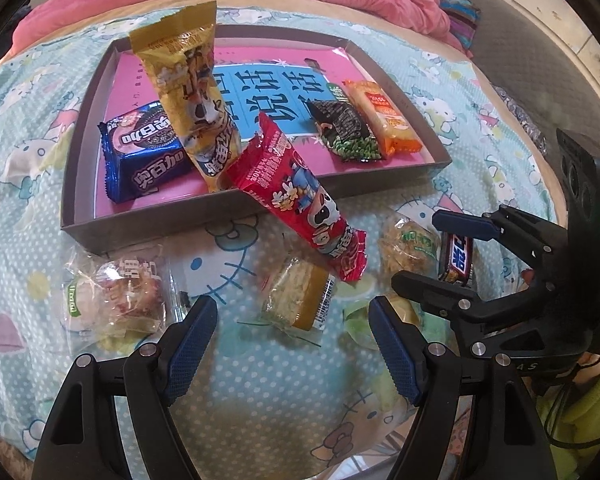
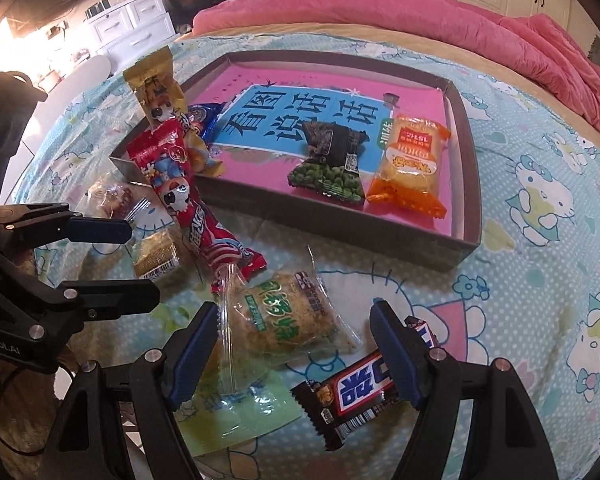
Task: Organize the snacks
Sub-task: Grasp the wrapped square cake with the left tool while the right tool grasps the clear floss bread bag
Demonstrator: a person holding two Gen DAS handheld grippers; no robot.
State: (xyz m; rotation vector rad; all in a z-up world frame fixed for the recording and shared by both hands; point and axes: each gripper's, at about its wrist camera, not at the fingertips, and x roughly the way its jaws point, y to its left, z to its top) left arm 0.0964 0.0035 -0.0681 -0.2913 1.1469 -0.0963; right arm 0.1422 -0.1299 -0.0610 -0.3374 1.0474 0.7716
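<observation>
Hovering low over the sheet [image 2: 540, 128], the right gripper [image 2: 294, 344] has its fingers spread, with the clear pastry packet [image 2: 284, 316] between them and the dark chocolate bar [image 2: 360, 396] under its right finger; whether that finger touches the bar is hard to tell. The left gripper [image 1: 292, 340] is also spread wide and holds nothing, just behind a small wrapped cake [image 1: 300, 300]. Farther away, the red stick pack [image 1: 300, 196] leans over the front wall of the tray [image 1: 80, 152]. Inside the tray lie the yellow stick pack [image 1: 192, 92], the blue cookie pack [image 1: 144, 152], the green pea bag [image 2: 332, 168] and the orange pack [image 2: 412, 164].
</observation>
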